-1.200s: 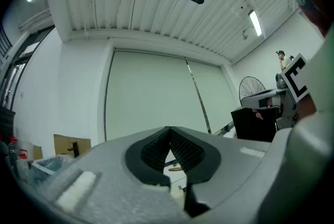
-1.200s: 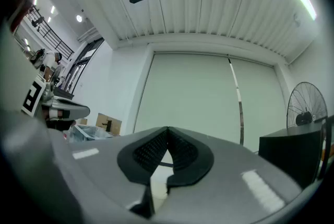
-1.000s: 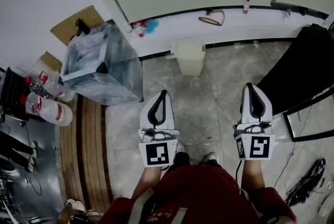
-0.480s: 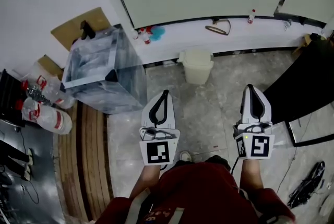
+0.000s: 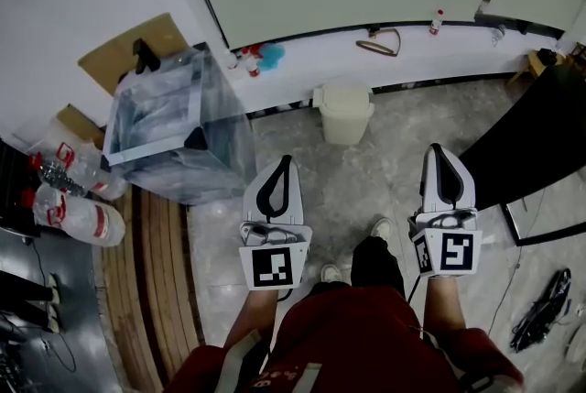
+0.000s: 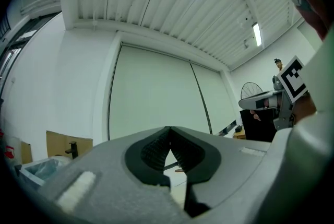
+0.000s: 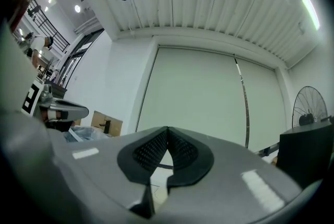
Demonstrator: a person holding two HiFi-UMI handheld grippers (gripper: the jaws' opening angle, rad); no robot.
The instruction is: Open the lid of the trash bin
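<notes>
A small cream trash bin [image 5: 344,113] with its lid down stands on the grey floor by the white ledge [image 5: 385,57], ahead of me between the two grippers. My left gripper [image 5: 287,160] is shut with nothing in it, short of the bin and to its left. My right gripper [image 5: 438,148] is shut and empty too, to the bin's right. Both point nearly level at the pale wall panel [image 6: 156,97]. In the gripper views the left gripper [image 6: 169,129] and right gripper [image 7: 167,129] have their jaws closed tip to tip, and the bin is hidden below them.
A large bin lined with clear plastic [image 5: 174,125] stands at the left, with cardboard [image 5: 137,43] and plastic bottles [image 5: 69,212] beside it. A black table [image 5: 531,135] fills the right. A strap [image 5: 380,41] and small bottles [image 5: 438,21] lie on the ledge. Cables [image 5: 540,318] trail at the lower right.
I have walked forward: the bin, ledge and lined bin have slid down and closer in the head view. Both grippers stay shut, held the same way in front of me.
</notes>
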